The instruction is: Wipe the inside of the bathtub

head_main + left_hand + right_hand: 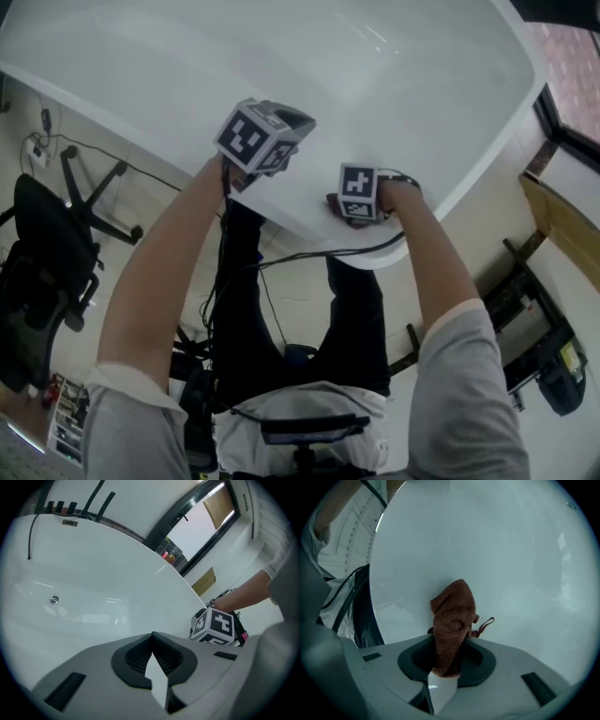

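Brown knitted cloth (452,620) is clamped in the right gripper's (446,656) fingers, its bunched top standing up against the white inner wall of the bathtub (394,84), just inside the bathtub's near rim. Left gripper (152,639) hangs beside it over that same rim, fingers pressed together on nothing, pointing into the bathtub.

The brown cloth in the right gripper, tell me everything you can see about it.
The brown cloth looks like a knitted rag, bunched and crumpled, with a small loop sticking out on one side. The right gripper is shut on its lower end, and the rest stands up past the jaws. Behind it is the white inner wall of the bathtub; I can't tell whether the cloth touches it.
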A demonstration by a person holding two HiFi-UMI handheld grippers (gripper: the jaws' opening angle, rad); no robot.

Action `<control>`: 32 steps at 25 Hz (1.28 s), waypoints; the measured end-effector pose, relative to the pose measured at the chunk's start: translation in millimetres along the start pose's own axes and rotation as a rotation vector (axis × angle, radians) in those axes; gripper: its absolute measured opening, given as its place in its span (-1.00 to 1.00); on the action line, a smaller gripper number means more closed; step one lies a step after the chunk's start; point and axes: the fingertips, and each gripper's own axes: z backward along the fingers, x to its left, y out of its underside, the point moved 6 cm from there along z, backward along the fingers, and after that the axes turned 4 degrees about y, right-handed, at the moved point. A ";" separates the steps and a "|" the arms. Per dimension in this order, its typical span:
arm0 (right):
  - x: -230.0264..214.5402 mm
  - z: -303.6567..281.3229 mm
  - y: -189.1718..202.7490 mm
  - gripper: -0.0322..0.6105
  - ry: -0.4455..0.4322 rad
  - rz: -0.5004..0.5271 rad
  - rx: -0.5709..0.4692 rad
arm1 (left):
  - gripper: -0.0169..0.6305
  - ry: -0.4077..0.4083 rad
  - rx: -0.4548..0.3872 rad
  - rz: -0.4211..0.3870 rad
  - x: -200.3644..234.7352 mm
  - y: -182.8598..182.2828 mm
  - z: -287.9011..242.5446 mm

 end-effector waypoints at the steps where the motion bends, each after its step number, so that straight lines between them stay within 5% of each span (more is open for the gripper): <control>1: 4.9 1.2 1.5 -0.61 -0.008 -0.002 -0.001 | -0.93 0.000 0.010 0.006 0.0 2.4 0.3; 14: -18.2 -9.7 2.2 -0.60 0.104 -0.062 0.132 | -0.93 0.008 0.058 0.008 12.4 6.4 -18.6; 32: -89.0 -18.7 -13.5 -0.59 0.274 -0.150 0.112 | -0.93 -0.001 0.090 -0.006 29.3 18.6 -39.2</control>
